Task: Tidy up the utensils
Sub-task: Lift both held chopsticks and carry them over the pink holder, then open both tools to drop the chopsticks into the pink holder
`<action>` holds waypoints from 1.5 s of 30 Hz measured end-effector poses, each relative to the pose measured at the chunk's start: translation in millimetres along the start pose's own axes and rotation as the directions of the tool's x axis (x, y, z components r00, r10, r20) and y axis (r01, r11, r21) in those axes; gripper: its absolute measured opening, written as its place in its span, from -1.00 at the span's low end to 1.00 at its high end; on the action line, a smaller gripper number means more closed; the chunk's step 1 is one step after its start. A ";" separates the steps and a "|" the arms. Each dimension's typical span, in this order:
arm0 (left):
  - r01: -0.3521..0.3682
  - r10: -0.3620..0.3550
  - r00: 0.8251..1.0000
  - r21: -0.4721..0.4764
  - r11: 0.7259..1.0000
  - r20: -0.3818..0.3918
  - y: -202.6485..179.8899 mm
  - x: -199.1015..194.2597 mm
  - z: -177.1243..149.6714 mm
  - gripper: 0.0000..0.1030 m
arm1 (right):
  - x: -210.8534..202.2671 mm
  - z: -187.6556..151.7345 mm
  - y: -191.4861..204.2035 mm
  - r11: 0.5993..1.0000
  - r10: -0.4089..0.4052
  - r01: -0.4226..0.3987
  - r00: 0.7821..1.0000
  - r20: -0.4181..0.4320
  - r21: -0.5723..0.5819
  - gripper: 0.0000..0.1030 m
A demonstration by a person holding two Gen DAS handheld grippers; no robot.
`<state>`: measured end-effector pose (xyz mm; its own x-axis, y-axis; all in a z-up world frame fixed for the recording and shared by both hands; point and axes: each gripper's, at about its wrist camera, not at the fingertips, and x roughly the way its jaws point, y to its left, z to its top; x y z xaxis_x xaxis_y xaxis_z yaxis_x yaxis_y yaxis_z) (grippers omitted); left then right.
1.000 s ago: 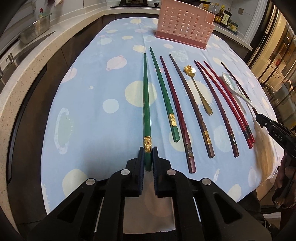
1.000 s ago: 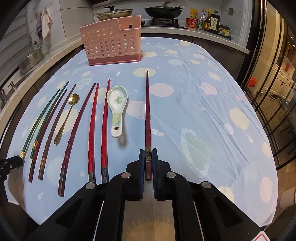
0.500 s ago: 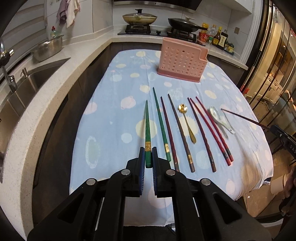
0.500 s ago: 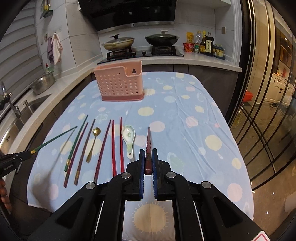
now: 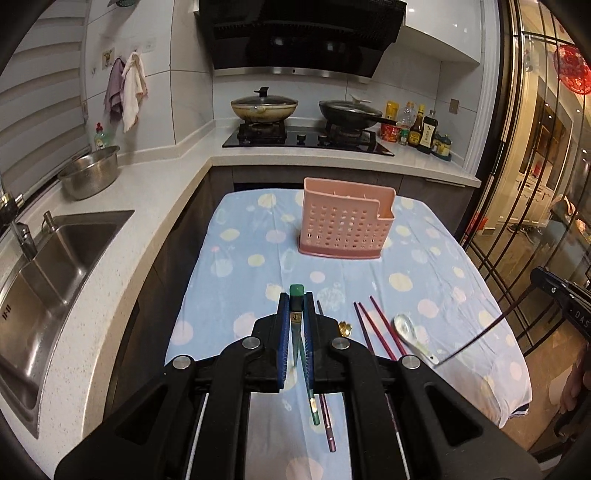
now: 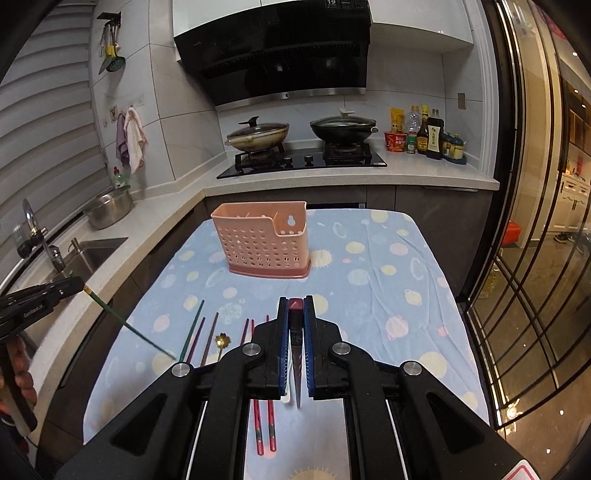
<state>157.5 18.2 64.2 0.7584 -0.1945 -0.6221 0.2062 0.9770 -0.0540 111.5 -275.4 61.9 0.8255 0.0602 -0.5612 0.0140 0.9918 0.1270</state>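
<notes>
Both views are dim indoor kitchen light, cool and flat over the bench (image 5: 236, 280), with warm amber glow from the glass doors (image 6: 535, 258) to the right of the pink utensil holder (image 6: 264, 240). Small bright glints speckle those doors. The range hood (image 5: 299, 33) above and behind the holder is nearly black. Fisheye bending curves the blinds and door frames, and dark vignetting fills the corners. The holder is sharp; shadows beneath it are soft.
</notes>
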 end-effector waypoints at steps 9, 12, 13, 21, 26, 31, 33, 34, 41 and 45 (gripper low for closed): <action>0.023 -0.026 0.994 0.033 0.999 0.105 -16.2 8.2 73.6 -0.86 | 17.5 54.5 2.4 0.999 0.041 -0.041 0.997 0.065 -0.001 -0.87; 0.023 -0.030 0.988 0.048 0.999 0.149 -23.5 10.9 103.8 -0.86 | 26.6 78.8 3.6 0.999 0.053 -0.052 0.994 0.096 -0.007 -0.87; 0.024 -0.032 0.986 0.049 0.999 0.164 -25.9 11.9 114.1 -0.86 | 31.2 87.8 4.8 0.998 0.055 -0.055 0.993 0.105 -0.009 -0.87; 0.029 -0.037 0.960 0.033 0.999 0.276 -35.3 42.4 192.6 -0.86 | 78.0 158.3 8.1 0.996 0.077 -0.082 0.983 0.168 0.026 -0.87; 0.035 -0.035 0.954 0.006 0.999 0.298 -31.7 75.8 222.2 -0.86 | 101.5 190.3 8.0 0.994 0.082 -0.095 0.972 0.220 0.047 -0.87; 0.050 -0.046 0.955 -0.004 0.999 0.293 -29.4 104.8 240.4 -0.86 | 125.1 210.8 3.2 0.991 0.076 -0.100 0.966 0.247 0.085 -0.87; 0.042 -0.042 0.955 0.004 0.999 0.293 -30.8 115.0 243.5 -0.86 | 136.0 214.6 2.7 0.992 0.064 -0.088 0.967 0.248 0.089 -0.87; 0.040 -0.040 0.956 0.005 0.999 0.292 -31.0 120.3 243.1 -0.86 | 141.9 216.0 2.0 0.992 0.059 -0.083 0.968 0.245 0.090 -0.87; 0.048 -0.044 0.975 -0.011 0.999 0.218 -22.2 168.3 226.1 -0.86 | 193.5 198.2 -12.7 0.991 0.029 -0.049 0.988 0.152 0.128 -0.87; 0.022 -0.019 0.985 -0.016 1.000 0.171 -15.7 189.1 212.9 -0.86 | 214.3 182.7 -18.8 0.991 0.012 -0.025 0.995 0.104 0.132 -0.87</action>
<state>429.4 -52.5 113.7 0.8491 -0.2249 -0.4779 0.2127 0.9738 -0.0803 391.2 -301.7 88.7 0.8798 0.0597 -0.4715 0.0672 0.9664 0.2479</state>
